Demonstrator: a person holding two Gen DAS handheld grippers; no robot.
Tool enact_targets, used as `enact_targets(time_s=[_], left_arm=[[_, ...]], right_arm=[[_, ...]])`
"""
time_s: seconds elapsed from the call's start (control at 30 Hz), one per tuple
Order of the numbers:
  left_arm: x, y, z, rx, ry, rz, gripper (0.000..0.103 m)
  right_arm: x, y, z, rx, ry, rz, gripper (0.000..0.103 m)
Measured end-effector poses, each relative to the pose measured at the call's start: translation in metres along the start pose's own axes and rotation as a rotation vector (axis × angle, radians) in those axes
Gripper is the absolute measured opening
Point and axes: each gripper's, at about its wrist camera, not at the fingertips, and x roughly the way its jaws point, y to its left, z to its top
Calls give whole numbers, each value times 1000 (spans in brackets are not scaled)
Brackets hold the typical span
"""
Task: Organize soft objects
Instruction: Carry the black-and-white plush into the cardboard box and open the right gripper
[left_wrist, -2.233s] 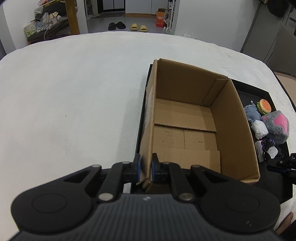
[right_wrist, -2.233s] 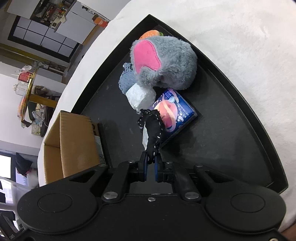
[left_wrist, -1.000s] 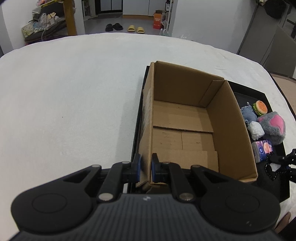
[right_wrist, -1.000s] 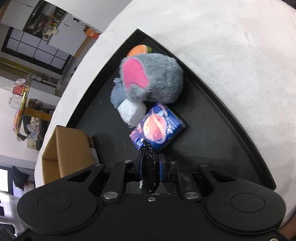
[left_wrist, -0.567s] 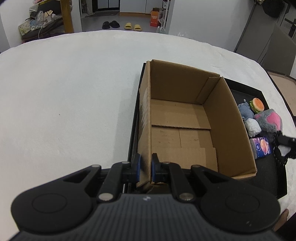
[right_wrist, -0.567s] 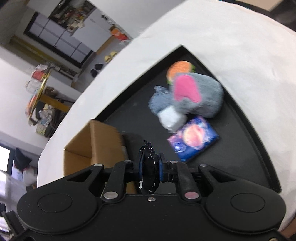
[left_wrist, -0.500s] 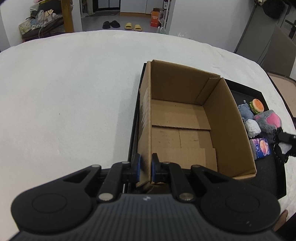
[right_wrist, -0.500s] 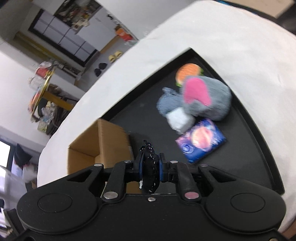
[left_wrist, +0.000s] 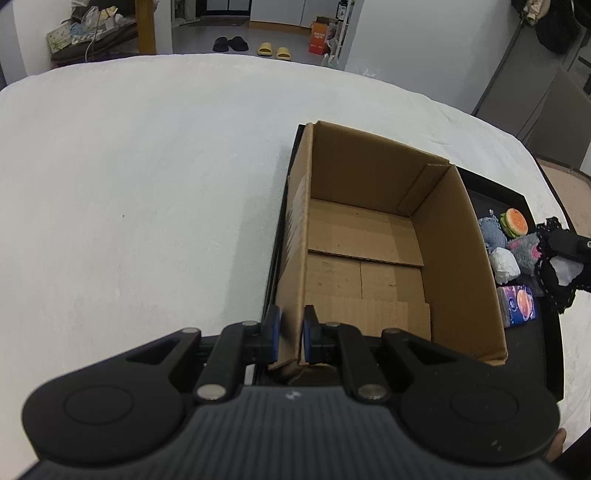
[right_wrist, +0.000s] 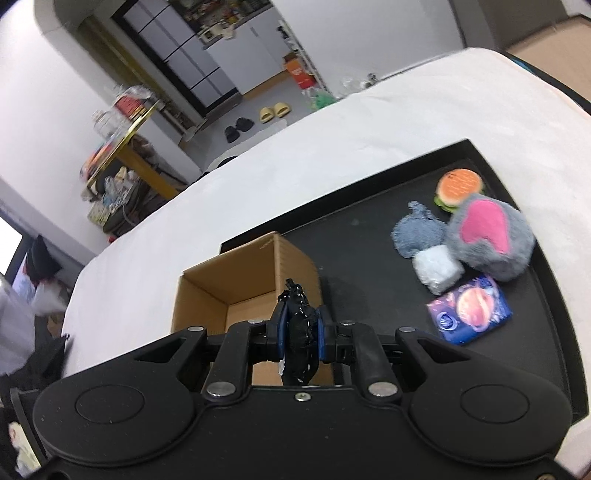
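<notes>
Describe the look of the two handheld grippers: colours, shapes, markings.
Both the left gripper and the right gripper are matte black. Each has a wide ribbed body with two round domed lobes, angled linkage arms with silver pivot screws, and blue pads on its fingers. No cables or sleeves show.

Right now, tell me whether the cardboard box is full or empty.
Empty: the cardboard box shows only its bare floor flaps, with nothing lying inside.
</notes>
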Motion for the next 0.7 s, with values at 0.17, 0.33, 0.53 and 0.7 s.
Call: enact_targets(time_s=[0.17, 0.33, 0.53, 0.7], left_arm=[[2, 3, 0, -19, -2, -5, 11], [3, 7, 1, -37, -2, -16, 11], [5, 12, 0, -47, -3, -42, 11], [6, 17, 1, -60, 0, -65, 12]], right_arm=[[6, 28, -4, -85, 3, -3, 16], [12, 57, -6, -168, 10, 6, 16], [23, 93, -9, -283, 9, -2, 16], [34, 113, -10, -326, 19, -2, 17]])
